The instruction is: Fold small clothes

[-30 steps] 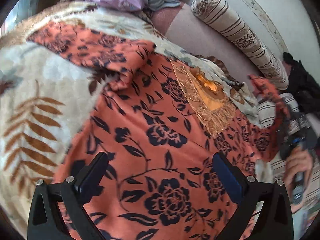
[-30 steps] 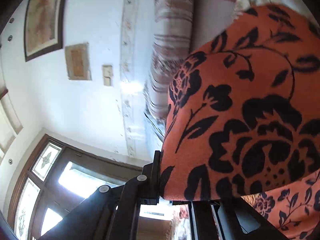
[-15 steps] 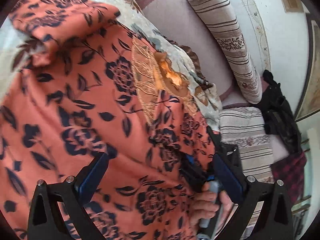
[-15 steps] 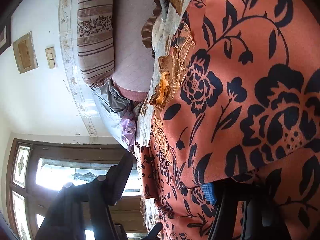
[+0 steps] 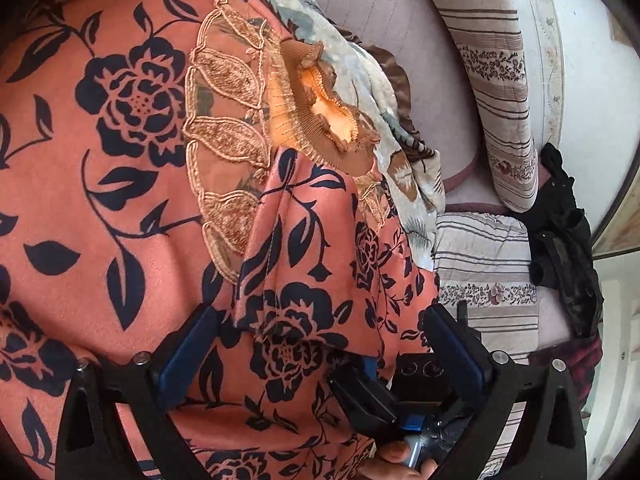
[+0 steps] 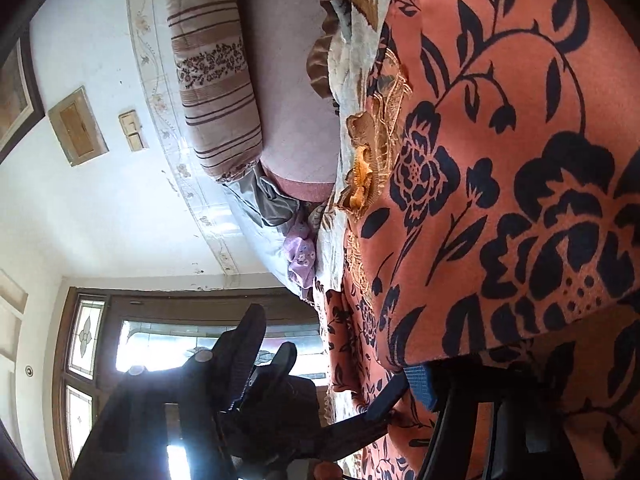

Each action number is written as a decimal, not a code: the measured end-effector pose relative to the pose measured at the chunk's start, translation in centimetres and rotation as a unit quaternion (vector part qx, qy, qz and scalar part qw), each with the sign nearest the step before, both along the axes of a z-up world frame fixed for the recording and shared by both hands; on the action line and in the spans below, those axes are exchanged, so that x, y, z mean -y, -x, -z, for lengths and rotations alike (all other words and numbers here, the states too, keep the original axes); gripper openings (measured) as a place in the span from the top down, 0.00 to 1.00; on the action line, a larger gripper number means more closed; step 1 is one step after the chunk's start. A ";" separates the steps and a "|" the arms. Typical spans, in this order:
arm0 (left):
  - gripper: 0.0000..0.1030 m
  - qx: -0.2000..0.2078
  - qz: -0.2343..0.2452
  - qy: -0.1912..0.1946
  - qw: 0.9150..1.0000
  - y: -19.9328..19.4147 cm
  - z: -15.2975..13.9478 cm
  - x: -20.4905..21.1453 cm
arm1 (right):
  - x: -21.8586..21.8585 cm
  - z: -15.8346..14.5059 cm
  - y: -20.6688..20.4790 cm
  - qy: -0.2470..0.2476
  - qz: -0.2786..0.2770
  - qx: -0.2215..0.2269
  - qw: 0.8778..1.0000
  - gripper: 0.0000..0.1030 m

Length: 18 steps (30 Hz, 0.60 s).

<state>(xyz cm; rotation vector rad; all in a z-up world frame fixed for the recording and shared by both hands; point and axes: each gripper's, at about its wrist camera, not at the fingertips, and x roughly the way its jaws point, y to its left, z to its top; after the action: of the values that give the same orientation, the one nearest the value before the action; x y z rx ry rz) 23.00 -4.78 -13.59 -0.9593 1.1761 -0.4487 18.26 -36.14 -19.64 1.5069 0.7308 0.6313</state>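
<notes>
Item: orange floral garment point(image 5: 120, 200), spread over the patterned blanket point(image 5: 360, 68) on the bed, lace collar point(image 5: 316, 116) facing the striped bolster point(image 5: 500, 80).

Left tongs point(image 5: 320, 356): released, spread wide over the folded-over flap point(image 5: 312, 280), I judge ready to pin or take the flap.

Right tongs point(image 6: 332, 360): one finger is buried under the flap, cloth draped across it; whether it is clamped I cannot tell. I hold it low and sideways so the flap lies inward across the body.

Stage, by my reckoning: first side fold in hand.
</notes>
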 end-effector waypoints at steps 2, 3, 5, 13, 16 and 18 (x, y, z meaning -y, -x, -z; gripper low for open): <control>0.29 -0.005 0.000 0.013 1.000 -0.6 0.2 0.3 | -0.1 -0.3 0.0 -0.016 0.000 0.009 1.000 0.35; 0.44 -0.011 0.002 0.016 1.000 -0.9 0.4 0.7 | -0.1 -0.5 0.1 -0.019 -0.002 0.014 1.000 0.35; 0.60 -0.028 0.007 0.023 0.999 -1.6 1.0 1.4 | -0.2 -1.0 0.2 -0.021 -0.002 0.020 1.000 0.35; 0.93 -0.024 0.010 0.028 0.999 -1.7 0.9 2.0 | -0.1 -2.1 0.5 -0.013 -0.004 0.027 1.000 0.35; 0.97 0.011 0.005 0.025 1.000 -2.1 -0.4 1.6 | 0.0 -2.5 1.0 0.006 0.000 0.026 1.000 0.34; 0.98 0.040 0.009 0.015 0.999 -2.3 -1.8 1.3 | 0.0 -2.6 1.7 0.016 0.000 0.022 1.000 0.31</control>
<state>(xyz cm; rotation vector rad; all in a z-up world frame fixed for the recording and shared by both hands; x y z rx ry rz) 25.29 -6.06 -11.81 -0.9491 1.1094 -0.5151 16.52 -36.15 -17.06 1.4588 0.7044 0.6490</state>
